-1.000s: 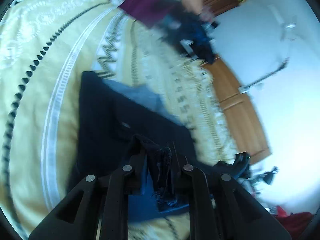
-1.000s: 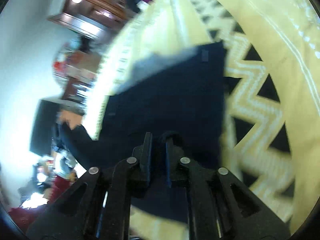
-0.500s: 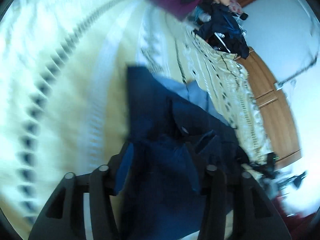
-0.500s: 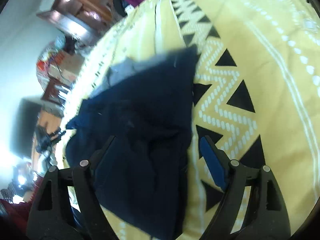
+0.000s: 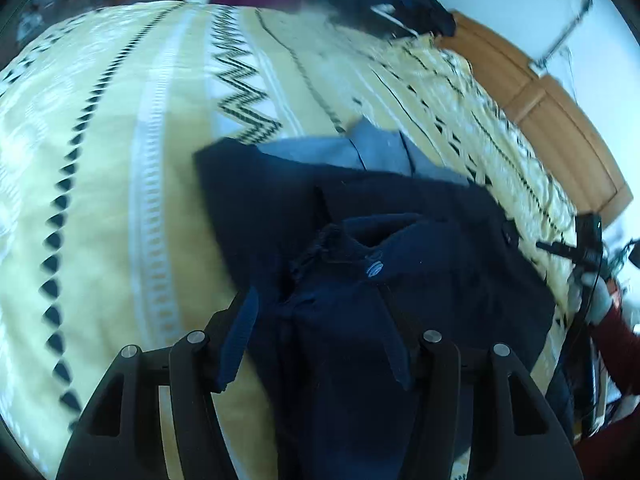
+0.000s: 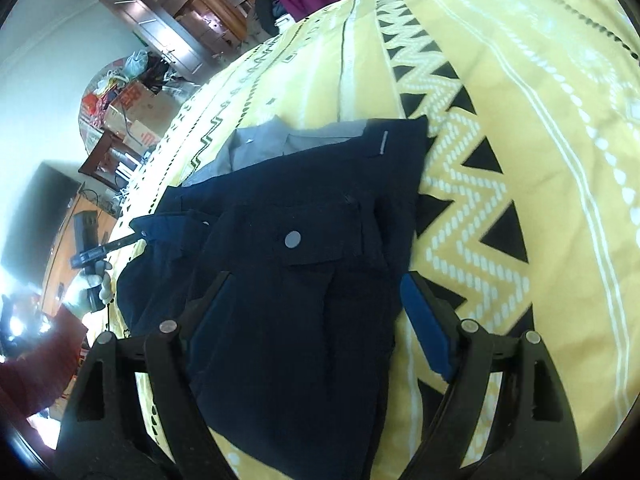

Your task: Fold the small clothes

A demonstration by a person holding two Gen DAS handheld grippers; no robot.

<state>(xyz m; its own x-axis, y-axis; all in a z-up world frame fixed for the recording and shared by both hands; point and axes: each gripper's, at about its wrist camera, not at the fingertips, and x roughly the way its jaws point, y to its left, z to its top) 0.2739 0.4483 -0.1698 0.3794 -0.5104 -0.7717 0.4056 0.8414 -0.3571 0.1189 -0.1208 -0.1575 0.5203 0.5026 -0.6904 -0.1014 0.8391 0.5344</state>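
Hiding its grey lining (image 6: 256, 148), navy garment (image 6: 304, 248) underlies both spread grippers.

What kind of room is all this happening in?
Most likely a bedroom at home: the dark garment lies on a yellow patterned bedspread, a wooden wardrobe stands behind, and other clothes are piled further along the bed.

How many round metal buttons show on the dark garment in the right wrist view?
2. One button sits on the pocket flap mid-garment; a smaller one sits on the blue flap toward the left edge. Folds may hide others.
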